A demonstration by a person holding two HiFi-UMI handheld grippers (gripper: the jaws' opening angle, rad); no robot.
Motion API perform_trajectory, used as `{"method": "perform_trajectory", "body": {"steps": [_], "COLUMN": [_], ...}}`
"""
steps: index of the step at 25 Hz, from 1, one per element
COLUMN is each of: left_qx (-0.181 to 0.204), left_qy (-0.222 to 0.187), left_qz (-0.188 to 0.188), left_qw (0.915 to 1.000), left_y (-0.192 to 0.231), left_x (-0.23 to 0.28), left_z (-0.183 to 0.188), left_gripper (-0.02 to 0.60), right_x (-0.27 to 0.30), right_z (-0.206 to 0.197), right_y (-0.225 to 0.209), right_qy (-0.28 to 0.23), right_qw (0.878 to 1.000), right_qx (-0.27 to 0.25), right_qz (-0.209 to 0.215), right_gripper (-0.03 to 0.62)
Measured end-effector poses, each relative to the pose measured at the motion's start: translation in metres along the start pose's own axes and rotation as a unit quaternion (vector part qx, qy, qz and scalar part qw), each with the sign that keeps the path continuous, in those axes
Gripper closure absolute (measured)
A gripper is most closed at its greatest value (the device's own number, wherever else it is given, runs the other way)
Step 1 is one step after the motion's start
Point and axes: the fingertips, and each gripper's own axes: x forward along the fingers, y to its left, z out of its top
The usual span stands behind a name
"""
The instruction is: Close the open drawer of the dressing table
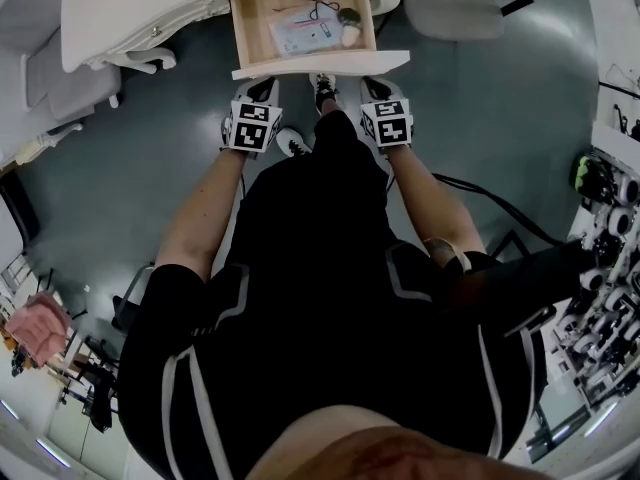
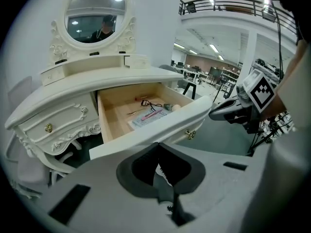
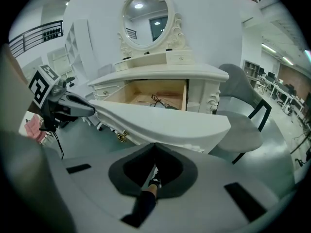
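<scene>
The left tongs (image 2: pixel 156 144) were pressed together with nothing between them. The right tongs (image 3: pixel 154 144) were likewise together and empty. Both sets of tips sat just short of the drawer (image 1: pixel 250 23), at the lower edge of its white front panel (image 1: pixel 320 65). One was near the panel's left end and one near its right end. Whether they touched the panel could not be told.

A brass knob (image 2: pixel 190 134) hung on that panel between the two sets of tips, and a shoe (image 1: pixel 324 90) stood below the panel there.

The drawer stood open, reaching well out from the cream counter (image 1: pixel 130 8). Its wooden side walls ran straight back under the counter's curved edge. A printed card (image 1: pixel 300 33), a thin black wire piece (image 1: pixel 320 8) and a small pale round thing (image 1: pixel 350 30) lay in it.

A grey chair seat (image 1: pixel 455 3) stood close off the drawer's right rear corner. Dull grey floor (image 1: pixel 130 188) spread to the drawer's left and right. An oval mirror (image 2: pixel 96 11) rose behind the drawer, on the counter's back.
</scene>
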Motion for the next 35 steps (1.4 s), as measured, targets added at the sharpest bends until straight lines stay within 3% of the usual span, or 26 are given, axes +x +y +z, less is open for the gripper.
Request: {"method": "perform_trajectory", "body": {"steps": [14, 35], "left_qx": [-0.054, -0.034], "left_qy": [-0.008, -0.008], "left_qz": [0.030, 0.031], "left_qw": [0.9981, 0.9989], "left_y": [0.021, 0.047], "left_x": [0.018, 0.063], "left_z": [0.019, 0.061], "left_gripper": [0.577, 0.577], "right_x": [0.017, 0.057], "right_z": [0.016, 0.064], "right_y": [-0.009, -0.038], "right_qy": [0.009, 0.014], "right_qw": [1.000, 0.999], "right_qx": [-0.004, 0.028], "right_qz": [0.012, -0.003], "right_gripper": [0.589, 0.589]}}
